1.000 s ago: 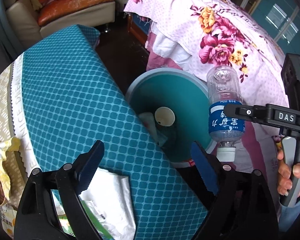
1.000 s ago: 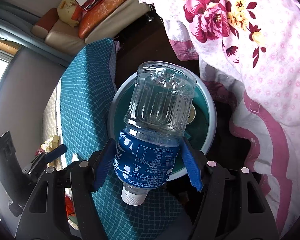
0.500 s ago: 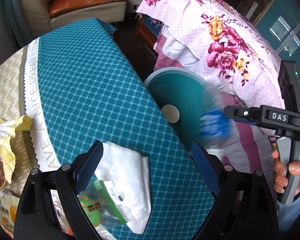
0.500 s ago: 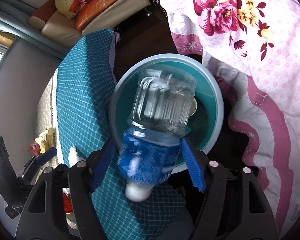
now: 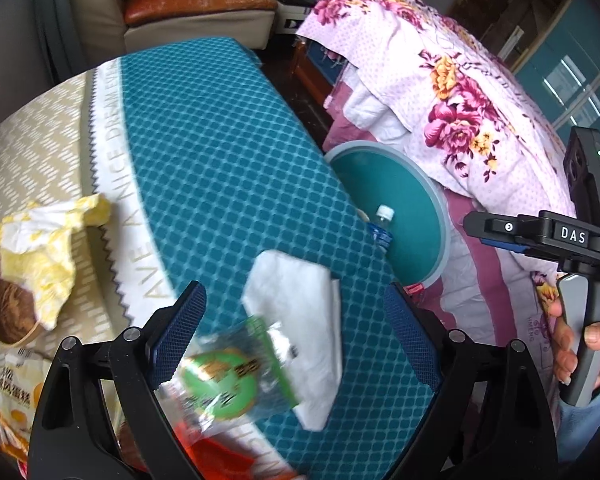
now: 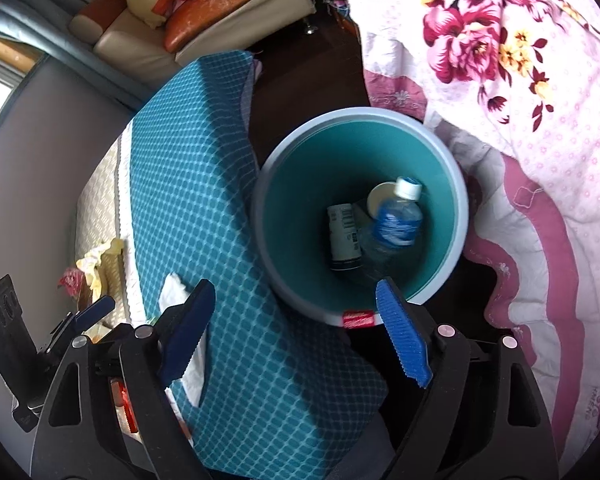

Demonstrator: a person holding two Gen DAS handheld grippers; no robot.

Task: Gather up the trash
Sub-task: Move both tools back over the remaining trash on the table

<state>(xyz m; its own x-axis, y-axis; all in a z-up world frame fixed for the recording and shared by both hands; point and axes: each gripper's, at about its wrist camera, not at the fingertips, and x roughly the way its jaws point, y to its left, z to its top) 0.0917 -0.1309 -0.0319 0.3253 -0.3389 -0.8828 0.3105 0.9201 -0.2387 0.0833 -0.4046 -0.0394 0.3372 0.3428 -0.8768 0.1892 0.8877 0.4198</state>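
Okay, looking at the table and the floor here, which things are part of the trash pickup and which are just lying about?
Part of the job:
- bin, with the water bottle already inside
- white tissue on the table
- green snack wrapper
- crumpled yellow paper
- left gripper and right gripper, both open and empty

Just lying about:
- floral quilt
- sofa
- teal tablecloth

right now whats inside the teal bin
A water bottle, cap up, beside a dark can, with a paper cup behind them in the bin. The bottom beneath them is covered.
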